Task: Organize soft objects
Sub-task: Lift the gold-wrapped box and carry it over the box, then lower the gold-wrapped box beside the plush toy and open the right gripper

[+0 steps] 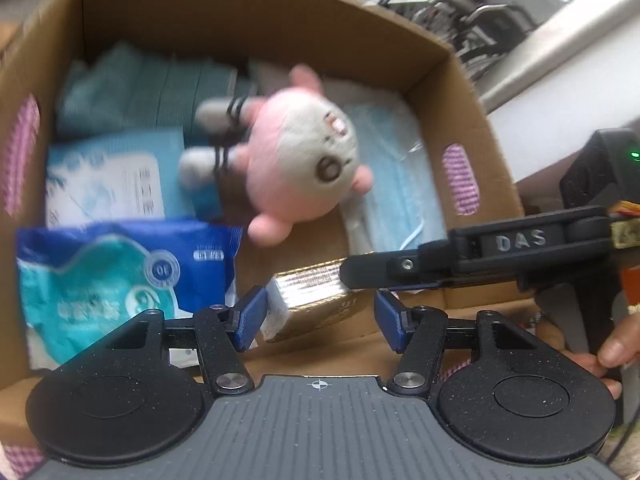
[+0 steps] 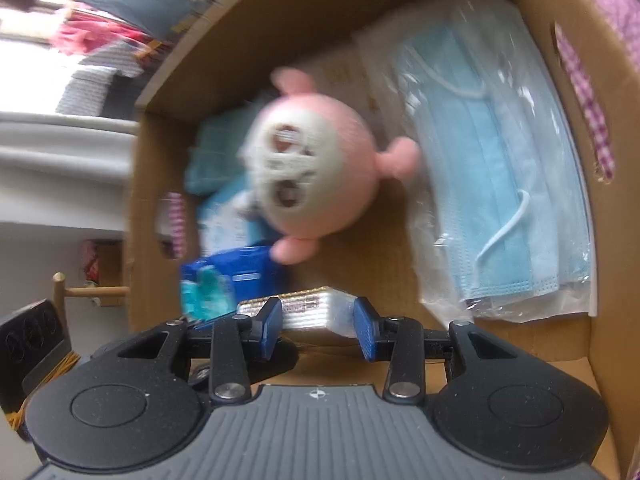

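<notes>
While both of my grippers point down into the open brown cardboard box, the round pink plush toy with a cream face lies on its side near the middle of the box floor, blurred in both views. In my left wrist view, my left gripper stands with its blue pads apart and nothing pressed between them; the foil-wrapped gold and silver packet lies just past its left pad, and I cannot tell whether that pad touches it. My right gripper reaches in from the right as a black arm whose tip lies over that same packet. From my right wrist view, the packet sits between the two blue pads of my right gripper, and both pads appear to press on its ends, so I am grasping it low over the near edge of the box. Beyond the plush toy lies a clear plastic bag of pale blue face masks along the right wall. To the left lie a dark blue and teal soft packet, a pale blue and white pack behind it, and folded teal cloth at the back. A hand grips the handle of my right gripper at the picture's edge.
</notes>
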The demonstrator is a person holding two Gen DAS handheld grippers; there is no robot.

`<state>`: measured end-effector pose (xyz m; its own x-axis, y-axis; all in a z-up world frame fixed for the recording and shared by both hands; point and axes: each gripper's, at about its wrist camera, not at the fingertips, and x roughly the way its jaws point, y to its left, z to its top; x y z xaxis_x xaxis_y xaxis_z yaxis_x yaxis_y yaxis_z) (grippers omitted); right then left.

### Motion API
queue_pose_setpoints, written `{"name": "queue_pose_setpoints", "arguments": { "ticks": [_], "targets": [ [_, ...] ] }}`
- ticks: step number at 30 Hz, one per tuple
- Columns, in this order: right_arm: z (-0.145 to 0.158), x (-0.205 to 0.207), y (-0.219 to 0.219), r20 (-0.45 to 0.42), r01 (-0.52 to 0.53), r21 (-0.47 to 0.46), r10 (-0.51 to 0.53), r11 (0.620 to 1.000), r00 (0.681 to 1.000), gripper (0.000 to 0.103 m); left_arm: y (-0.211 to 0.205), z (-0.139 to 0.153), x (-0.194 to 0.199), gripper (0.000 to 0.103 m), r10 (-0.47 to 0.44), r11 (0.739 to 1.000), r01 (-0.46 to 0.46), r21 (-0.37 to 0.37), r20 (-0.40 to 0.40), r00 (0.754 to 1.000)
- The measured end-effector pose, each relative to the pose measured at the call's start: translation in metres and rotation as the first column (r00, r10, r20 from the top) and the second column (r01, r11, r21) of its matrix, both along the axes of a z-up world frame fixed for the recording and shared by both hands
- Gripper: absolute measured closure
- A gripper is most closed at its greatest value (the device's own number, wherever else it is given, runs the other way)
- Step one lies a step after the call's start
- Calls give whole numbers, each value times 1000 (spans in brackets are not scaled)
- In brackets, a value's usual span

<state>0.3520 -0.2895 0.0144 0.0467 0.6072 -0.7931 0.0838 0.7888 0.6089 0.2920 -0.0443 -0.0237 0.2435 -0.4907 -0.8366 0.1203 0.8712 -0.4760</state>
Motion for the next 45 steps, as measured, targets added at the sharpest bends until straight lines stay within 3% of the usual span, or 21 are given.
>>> {"name": "queue_pose_setpoints", "arguments": {
  "ticks": [3,6,11,20,23,30,32,34,39,42,45],
  "targets": [
    [-16,15,2,-51,-7,-21,6,1000,999,55,1,-4,3,34,13,1000,-13,15,-21,1000],
    [-17,27,4,-44,-3,-52,1,999,999,55,8,2,1,30,32,999,-33,22,26,999],
    [-18,36,3,-40,-4,-75,1,997,999,55,37,20,-16,26,95,995,-90,-47,110,989],
    [-25,35,26,-68,-47,-98,41,994,997,56,87,59,-73,18,220,973,-180,-146,334,916],
    [-22,29,40,-69,-92,-119,84,989,994,55,92,62,-83,18,230,971,-186,-153,356,906],
    [-16,22,61,-67,-185,-189,176,964,982,55,92,59,-89,16,234,966,-177,-186,351,907],
    [-10,22,65,-37,-184,-214,180,959,983,54,94,59,-94,14,243,965,-187,-186,357,902],
    [3,20,61,14,-159,-220,167,962,986,47,95,61,-101,10,250,963,-191,-188,371,894],
    [49,-5,29,178,-71,-143,97,987,979,44,101,67,-120,6,268,958,-200,-203,397,878],
    [81,-41,5,295,-37,-53,51,998,954,44,101,70,-131,5,247,964,-181,-193,417,875],
    [106,-87,-15,420,-19,2,16,1000,908,44,94,68,-139,4,202,976,-146,-161,430,880]
  ]
}}
